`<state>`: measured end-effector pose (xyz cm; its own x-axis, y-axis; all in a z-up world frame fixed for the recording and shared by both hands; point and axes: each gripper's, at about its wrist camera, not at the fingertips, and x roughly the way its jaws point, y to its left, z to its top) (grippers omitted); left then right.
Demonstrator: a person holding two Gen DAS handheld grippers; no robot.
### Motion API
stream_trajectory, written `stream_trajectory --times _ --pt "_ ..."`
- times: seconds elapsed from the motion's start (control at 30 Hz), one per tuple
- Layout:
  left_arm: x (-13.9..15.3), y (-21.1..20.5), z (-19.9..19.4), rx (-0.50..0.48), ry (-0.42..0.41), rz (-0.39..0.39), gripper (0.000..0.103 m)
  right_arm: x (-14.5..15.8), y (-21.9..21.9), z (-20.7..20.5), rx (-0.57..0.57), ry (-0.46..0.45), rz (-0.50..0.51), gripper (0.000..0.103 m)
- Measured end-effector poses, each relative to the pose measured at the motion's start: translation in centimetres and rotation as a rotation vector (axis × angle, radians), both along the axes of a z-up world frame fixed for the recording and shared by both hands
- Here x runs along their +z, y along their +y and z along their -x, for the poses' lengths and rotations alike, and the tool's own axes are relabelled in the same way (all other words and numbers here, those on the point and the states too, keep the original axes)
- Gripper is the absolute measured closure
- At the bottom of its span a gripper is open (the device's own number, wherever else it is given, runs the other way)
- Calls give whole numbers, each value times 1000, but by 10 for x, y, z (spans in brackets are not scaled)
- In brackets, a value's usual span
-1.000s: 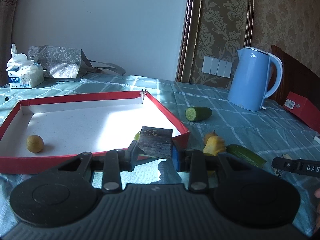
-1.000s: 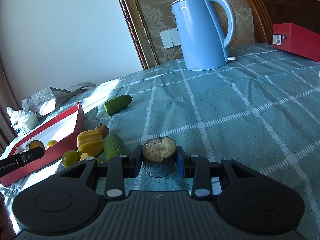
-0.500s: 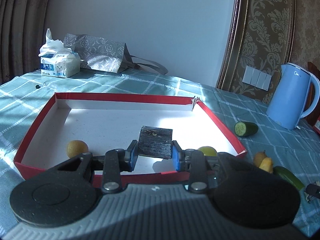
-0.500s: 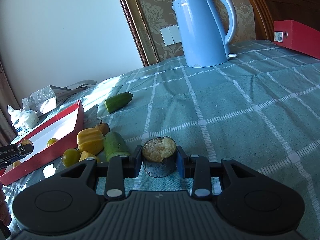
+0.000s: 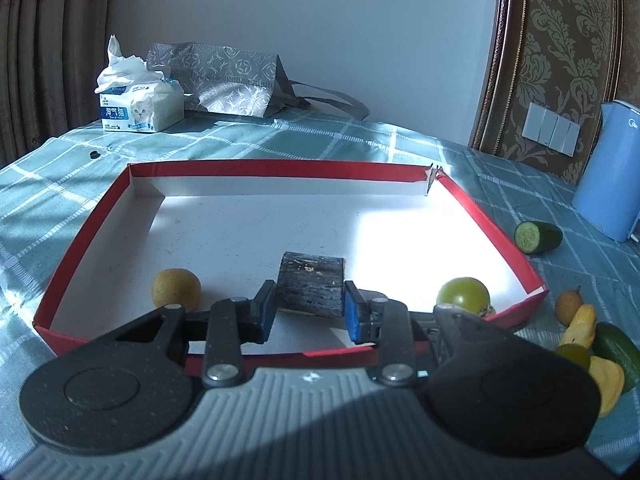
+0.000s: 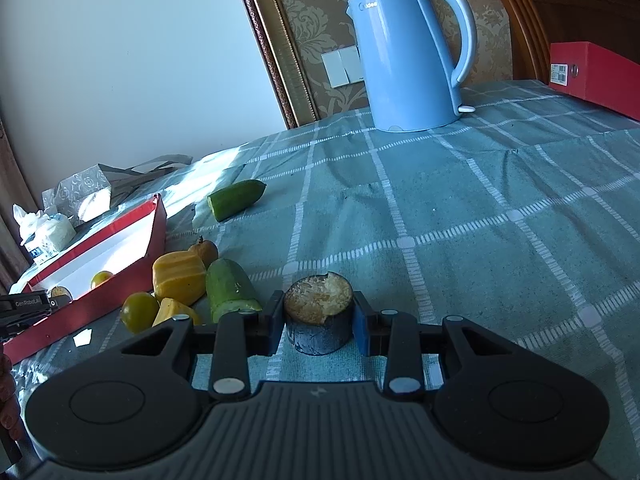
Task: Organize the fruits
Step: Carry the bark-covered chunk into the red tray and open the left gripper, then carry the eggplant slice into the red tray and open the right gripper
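A: Left claw (image 5: 308, 312): pinching a dark, rough-skinned chunk (image 5: 313, 285), held over the near part of the red-rimmed tray (image 5: 280, 169). Seen only from the left wrist: white tray floor, a brown round fruit (image 5: 176, 289) near the left fingers, a green round fruit (image 5: 463, 295) toward the near right corner.

B: Right claw (image 6: 318, 322): pinching a short dark cylinder piece (image 6: 319, 320), pale crumbly cut face up, low over the checked cloth of the bench (image 6: 500, 216); touching the cloth or just above, cannot tell. Seen clearly only from the right wrist: whole blue kettle (image 6: 404, 56), red box (image 6: 592, 76) at the far right edge.

A: Loose pile just outside the tray's right wall: yellow pieces (image 6: 178, 278), a cut green piece (image 6: 230, 290), a small green fruit (image 6: 139, 312), a small brown fruit (image 6: 205, 250). Half cucumber (image 6: 236, 199) apart, farther back.

B: Beyond the tray's far wall: tissue pack (image 5: 140, 110), patterned grey bag (image 5: 224, 80). Torn far right tray corner.

A: Open room: wide bare tray floor behind the left chunk; broad bare cloth ahead and right of the right claw.
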<state>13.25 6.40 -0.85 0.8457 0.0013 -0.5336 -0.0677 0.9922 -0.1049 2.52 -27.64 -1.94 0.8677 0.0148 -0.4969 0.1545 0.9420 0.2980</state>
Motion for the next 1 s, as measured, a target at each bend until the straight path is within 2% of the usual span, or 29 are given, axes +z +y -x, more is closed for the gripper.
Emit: stream_trajectory --times 0.17,0.2,0.23,0.3,0.43,0.53,0.8,1.0 --pt "-1 -2 2 7 -10 -22 69 0 1 0 1 3 6 69" --pt "-1 -1 3 13 -14 -21 57 0 1 0 0 3 7 69" --pt "1 0 5 25 -25 -14 38 0 1 0 -2 3 8 69" --pt "3 4 12 49 -59 5 20 0 1 0 -7 2 9 69" --pt "8 5 23 46 -110 27 4 0 0 0 -14 4 8 69" --pt "9 3 25 40 -112 9 0 1 0 2 -16 -7 7 69" --pt "9 -5 29 38 -116 -61 0 7 6 1 -12 -50 26 69" --pt "8 -18 37 -19 -127 -128 0 28 24 -12 55 -105 42 69"
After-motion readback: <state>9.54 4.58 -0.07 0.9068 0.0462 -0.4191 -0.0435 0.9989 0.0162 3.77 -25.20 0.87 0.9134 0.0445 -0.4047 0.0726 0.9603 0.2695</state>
